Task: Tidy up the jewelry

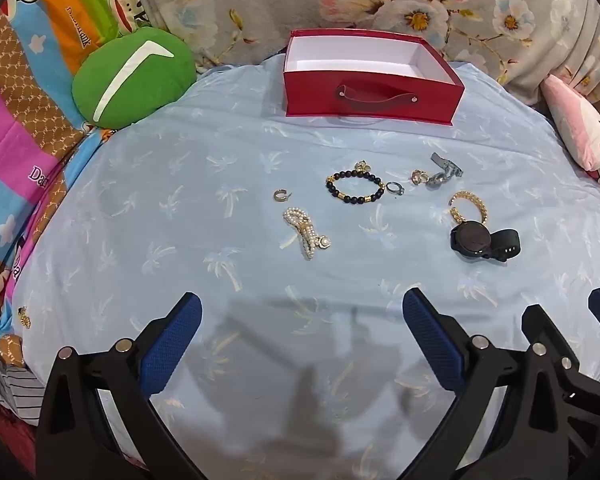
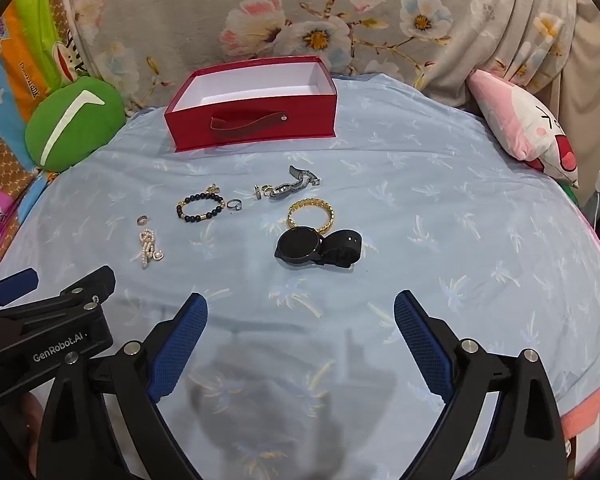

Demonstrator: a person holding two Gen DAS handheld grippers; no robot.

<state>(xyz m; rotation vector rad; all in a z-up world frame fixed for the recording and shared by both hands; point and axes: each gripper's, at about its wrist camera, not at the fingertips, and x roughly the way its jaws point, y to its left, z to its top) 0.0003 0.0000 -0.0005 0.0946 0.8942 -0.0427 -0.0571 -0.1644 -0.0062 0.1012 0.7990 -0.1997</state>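
Note:
An open red box (image 1: 370,98) (image 2: 256,120) with a white inside stands at the back of the light blue sheet. In front of it lie a black bead bracelet (image 1: 354,187) (image 2: 200,208), a pearl bracelet (image 1: 306,232) (image 2: 150,248), a gold chain bracelet (image 1: 468,206) (image 2: 311,213), a black watch (image 1: 482,242) (image 2: 316,248), a silver watch clasp (image 1: 440,172) (image 2: 296,184) and small rings (image 1: 393,187) (image 2: 234,204). My left gripper (image 1: 302,312) and right gripper (image 2: 300,312) are both open and empty, hovering short of the jewelry.
A green round cushion (image 1: 134,76) (image 2: 74,124) sits at the back left. A pink and white cushion (image 1: 584,128) (image 2: 524,120) sits at the right. A floral blanket (image 2: 300,12) rises behind the box. A bright cartoon quilt (image 1: 28,100) lies on the left.

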